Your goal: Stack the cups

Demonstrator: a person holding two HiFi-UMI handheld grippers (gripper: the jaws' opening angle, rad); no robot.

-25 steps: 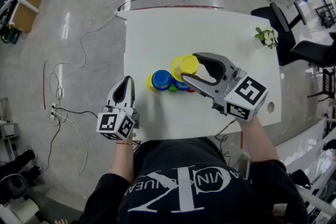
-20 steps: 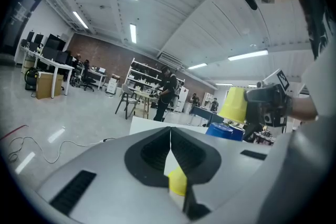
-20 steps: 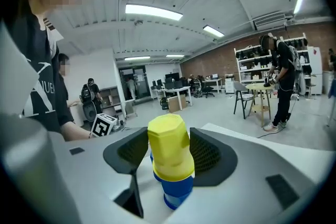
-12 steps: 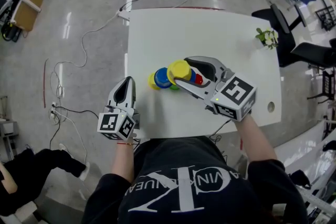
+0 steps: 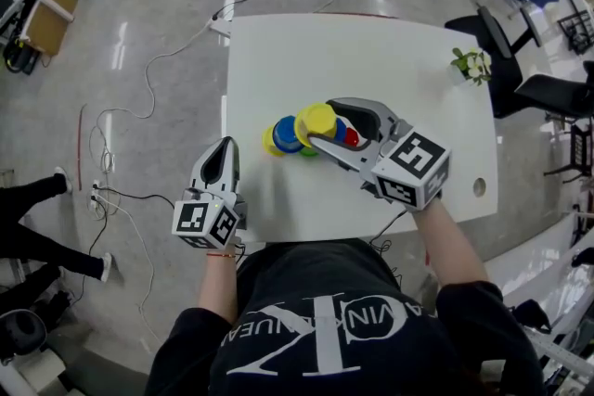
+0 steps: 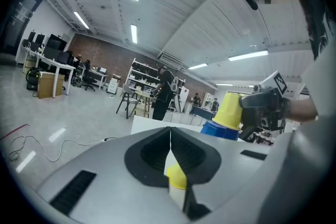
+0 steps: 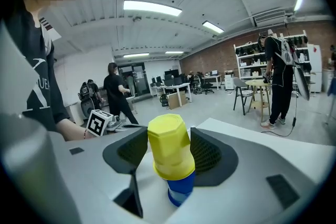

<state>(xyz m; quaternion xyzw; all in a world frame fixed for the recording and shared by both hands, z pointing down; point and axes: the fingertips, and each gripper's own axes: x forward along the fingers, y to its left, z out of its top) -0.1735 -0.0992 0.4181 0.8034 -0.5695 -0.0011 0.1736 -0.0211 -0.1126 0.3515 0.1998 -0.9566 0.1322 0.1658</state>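
Only a sliver of the red cup (image 5: 350,137) peeks past the right gripper (image 5: 322,122) — the green cup (image 5: 307,152) is barely an edge. The yellow cup (image 7: 169,147) caps the blue cup (image 7: 181,189), hiding its top. At the left edge, a person (image 5: 42,248) — legs only.

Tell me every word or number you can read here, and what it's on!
"VIN" and "UEA": bits of white lettering on the person's black shirt, beside a big white "K"; the rest is cut off.
On the left marker cube and the right marker cube: only black-and-white square patterns, no letters or numbers.
On the yellow cup: no print visible.
Anything farther back in the room is too small to read.
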